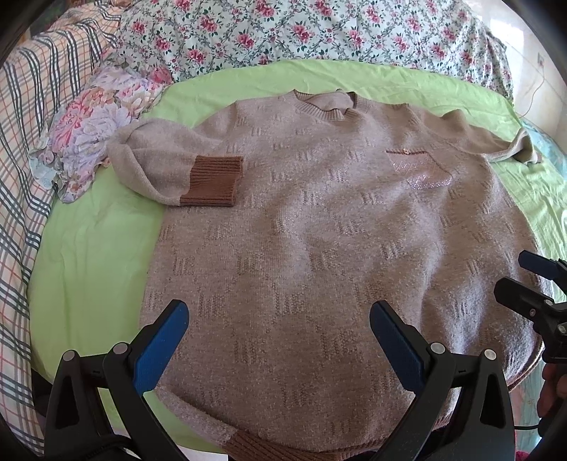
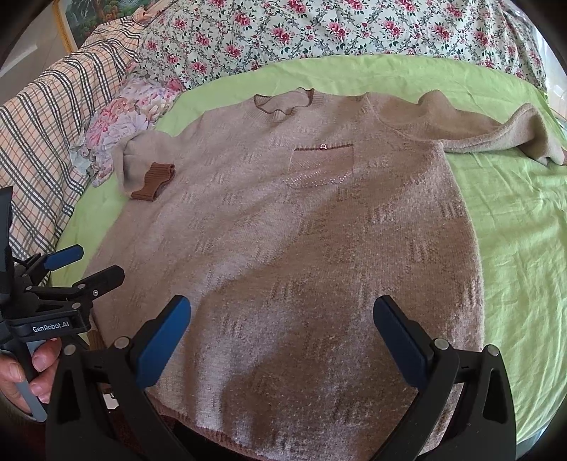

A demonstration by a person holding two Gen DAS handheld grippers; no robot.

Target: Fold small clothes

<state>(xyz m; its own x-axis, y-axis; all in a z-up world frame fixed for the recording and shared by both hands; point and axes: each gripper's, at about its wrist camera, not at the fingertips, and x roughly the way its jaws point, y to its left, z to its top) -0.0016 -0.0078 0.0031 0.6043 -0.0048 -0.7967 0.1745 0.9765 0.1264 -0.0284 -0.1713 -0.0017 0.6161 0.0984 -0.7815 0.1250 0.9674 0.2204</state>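
Note:
A beige knit sweater [image 1: 319, 227] lies front up on the green sheet [image 1: 92, 255], collar at the far side; it also shows in the right wrist view [image 2: 301, 248]. Its left sleeve is folded in, its brown cuff [image 1: 212, 181] resting on the chest edge. The other sleeve [image 2: 496, 134] stretches out to the right. A chest pocket [image 2: 319, 166] has a small button. My left gripper [image 1: 280, 319] is open above the sweater's lower left part. My right gripper [image 2: 283, 319] is open above the lower middle. Each gripper shows in the other's view, the right [image 1: 531, 283] and the left [image 2: 81, 266].
A floral quilt [image 1: 283, 32] is bunched along the far side. A plaid blanket [image 1: 28, 142] lies at the left, with a floral cloth [image 1: 95, 134] beside the folded sleeve. Bare green sheet [image 2: 524, 248] lies right of the sweater.

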